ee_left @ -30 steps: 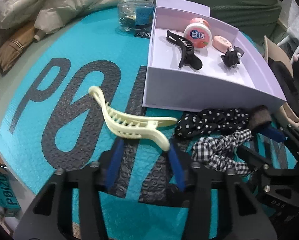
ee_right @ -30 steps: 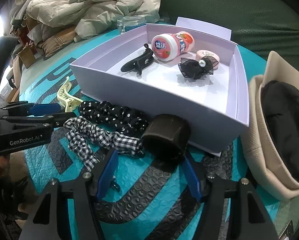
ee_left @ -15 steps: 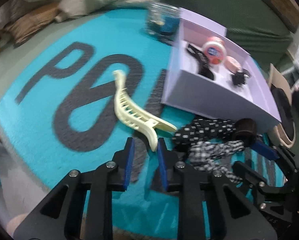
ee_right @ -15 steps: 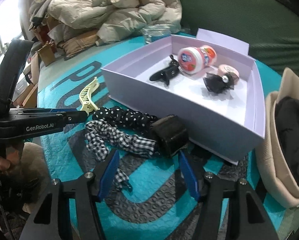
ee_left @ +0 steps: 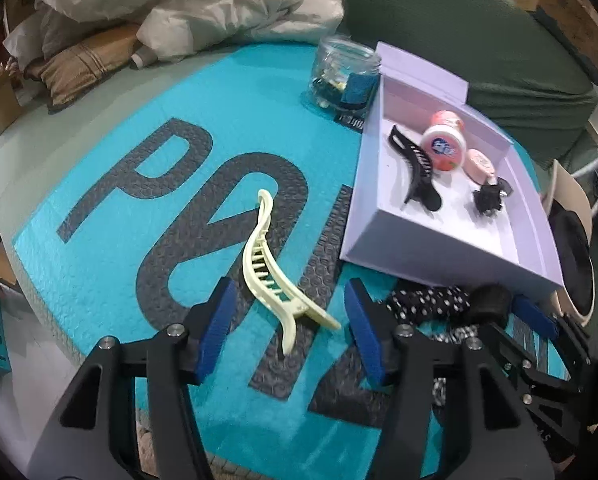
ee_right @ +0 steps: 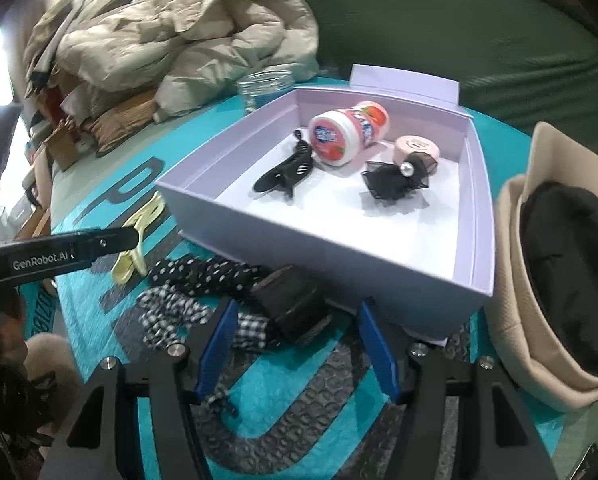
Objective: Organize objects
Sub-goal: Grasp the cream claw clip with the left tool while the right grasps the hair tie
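with both grippers spread wide and holding nothing, left gripper (ee_left: 287, 332) sits over the teal mat (ee_left: 99, 248), its blue pads (ee_left: 217, 326) flanking the handle end of the cream clip (ee_left: 271, 268) without touching it; clip lies flat on the mat, running from between the pads up toward 12 o'clock. right gripper (ee_right: 295, 348) has its pads either side of the black roll (ee_right: 291, 304), which sits tilted on the mat just against the near wall of the lilac box (ee_right: 299, 252); contact between pads and roll can't be confirmed. dotted scrunchie (ee_right: 207, 276) and check scrunchie (ee_right: 171, 312) lie at 9 to 10 o'clock of the roll, touching each other, check one running under the left pad. inside the box: black clip (ee_right: 287, 172), pink tub (ee_right: 347, 132) on its side, small pink case (ee_right: 417, 148), black bow (ee_right: 395, 180). glass jar (ee_left: 345, 74) stands just beyond the box's far corner, at 12 o'clock in the left view. beige hat (ee_right: 519, 280) sits at 3 o'clock of the box.
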`<state>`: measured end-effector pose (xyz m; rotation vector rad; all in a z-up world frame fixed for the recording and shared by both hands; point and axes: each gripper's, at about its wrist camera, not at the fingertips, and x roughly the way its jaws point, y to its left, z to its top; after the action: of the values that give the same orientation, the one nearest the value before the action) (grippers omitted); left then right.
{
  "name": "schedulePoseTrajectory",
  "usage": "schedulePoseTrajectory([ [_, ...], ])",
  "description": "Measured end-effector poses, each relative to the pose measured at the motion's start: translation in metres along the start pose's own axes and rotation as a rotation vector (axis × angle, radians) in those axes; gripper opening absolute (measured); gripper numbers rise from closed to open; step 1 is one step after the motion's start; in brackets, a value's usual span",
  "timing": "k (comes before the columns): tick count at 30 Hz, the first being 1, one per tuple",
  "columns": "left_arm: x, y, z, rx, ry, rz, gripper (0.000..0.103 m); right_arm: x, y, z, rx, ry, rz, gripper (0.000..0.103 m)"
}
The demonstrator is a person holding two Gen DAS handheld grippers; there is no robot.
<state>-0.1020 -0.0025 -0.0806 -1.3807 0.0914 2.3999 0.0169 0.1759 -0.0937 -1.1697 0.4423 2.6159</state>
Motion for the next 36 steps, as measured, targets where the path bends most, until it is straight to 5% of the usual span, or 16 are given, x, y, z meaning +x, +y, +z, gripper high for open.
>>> schedulePoseTrajectory([
  [9, 0.028, 0.006, 0.0, -0.025, 0.074, 0.028, 0.055, 0.013, 0.003, -0.001, -0.005, 0.032, 0.037, 0.062],
  [11, 0.029, 0.005, 0.0, -0.019, 0.075, 0.032, 0.055, 0.015, 0.003, -0.002, -0.013, 0.034, 0.055, 0.041],
  [13, 0.028, 0.004, -0.002, -0.016, 0.06, 0.017, 0.054, 0.017, 0.004, -0.003, -0.015, 0.039, 0.065, 0.032],
  [17, 0.024, 0.003, -0.008, -0.012, 0.028, -0.019, 0.027, 0.014, 0.008, -0.004, -0.038, 0.034, 0.073, 0.03],
  [20, 0.021, 0.0, -0.012, 0.006, 0.035, -0.038, 0.021, 0.011, 0.01, -0.005, -0.049, 0.032, 0.071, 0.028],
  [26, 0.013, 0.003, -0.017, 0.001, 0.059, -0.043, 0.021, 0.004, 0.015, -0.004, -0.073, 0.013, 0.068, 0.013],
  [36, -0.012, 0.003, -0.03, 0.021, 0.033, -0.051, 0.018, -0.013, 0.028, -0.007, -0.12, 0.002, 0.077, 0.012],
])
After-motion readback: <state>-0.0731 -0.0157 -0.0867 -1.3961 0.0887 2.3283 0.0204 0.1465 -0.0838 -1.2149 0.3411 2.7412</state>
